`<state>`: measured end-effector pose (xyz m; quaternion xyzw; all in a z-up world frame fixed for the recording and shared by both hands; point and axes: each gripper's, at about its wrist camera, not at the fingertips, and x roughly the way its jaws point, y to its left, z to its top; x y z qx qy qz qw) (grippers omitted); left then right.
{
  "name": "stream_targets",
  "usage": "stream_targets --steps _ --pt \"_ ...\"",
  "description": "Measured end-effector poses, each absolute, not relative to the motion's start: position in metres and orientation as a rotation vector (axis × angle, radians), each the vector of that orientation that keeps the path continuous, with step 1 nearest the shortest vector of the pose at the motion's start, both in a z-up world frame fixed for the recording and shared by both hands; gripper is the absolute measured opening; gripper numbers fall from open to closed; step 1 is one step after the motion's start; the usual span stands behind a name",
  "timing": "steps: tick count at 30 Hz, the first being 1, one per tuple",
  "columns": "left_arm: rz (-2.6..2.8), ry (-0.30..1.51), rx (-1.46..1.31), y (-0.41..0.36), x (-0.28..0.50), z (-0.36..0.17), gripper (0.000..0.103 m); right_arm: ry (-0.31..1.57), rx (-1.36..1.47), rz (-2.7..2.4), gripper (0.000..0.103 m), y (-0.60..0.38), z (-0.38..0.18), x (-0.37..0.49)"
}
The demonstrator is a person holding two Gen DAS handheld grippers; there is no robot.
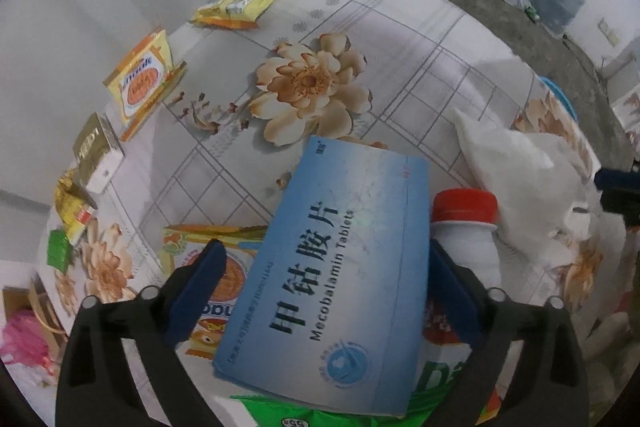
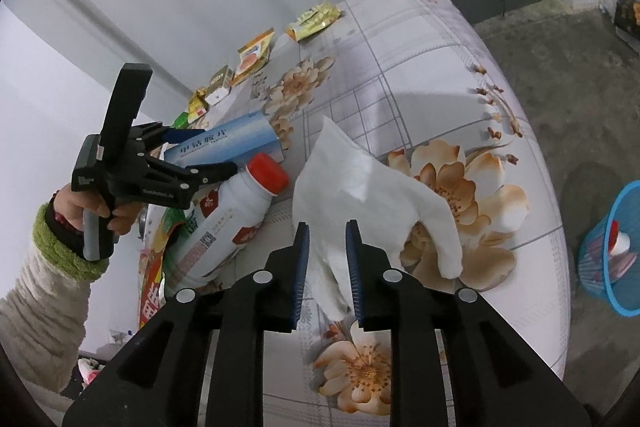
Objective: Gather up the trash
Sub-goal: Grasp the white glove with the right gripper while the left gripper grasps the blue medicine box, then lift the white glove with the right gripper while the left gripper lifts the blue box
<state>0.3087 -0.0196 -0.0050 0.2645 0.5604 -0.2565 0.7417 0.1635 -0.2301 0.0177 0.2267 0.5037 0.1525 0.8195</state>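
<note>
Between the left gripper [image 1: 322, 291] open jaws, the blue tablet box [image 1: 332, 267] lies lengthwise; right gripper [image 2: 328, 267] narrowly straddles the white tissue [image 2: 360, 195].

Dim, cool light; fisheye-warped edges

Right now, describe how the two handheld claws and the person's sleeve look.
Both claws are black plastic frames with blue ribbed pads and round silver pins at the finger joints. The left claw has a grey pistol grip, a tall black block on top and small white lettering on its side. The right claw matches. The fuzzy cream sleeve ends in a green cuff.
</note>
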Motion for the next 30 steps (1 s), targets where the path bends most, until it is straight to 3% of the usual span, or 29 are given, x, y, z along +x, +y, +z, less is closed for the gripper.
stream_targets --steps 5,21,22,23,30 --pt "-0.554 1.22 0.587 -0.023 0.307 -0.005 0.082 1.042 0.439 0.301 0.039 -0.227 0.025 0.162" --pt "-0.512 1.113 0.33 0.01 0.305 0.039 0.07 0.986 0.365 0.237 0.061 -0.232 0.036 0.152" --pt "-0.515 1.103 0.301 0.013 0.305 0.042 0.046 0.989 0.36 0.234 0.061 -0.232 0.035 0.151" --pt "-0.517 1.108 0.263 0.019 0.304 0.045 0.037 0.993 0.354 0.232 0.062 -0.23 0.033 0.152" --pt "-0.488 1.124 0.201 0.029 0.307 0.041 0.041 1.033 0.325 0.228 0.062 -0.219 0.017 0.157"
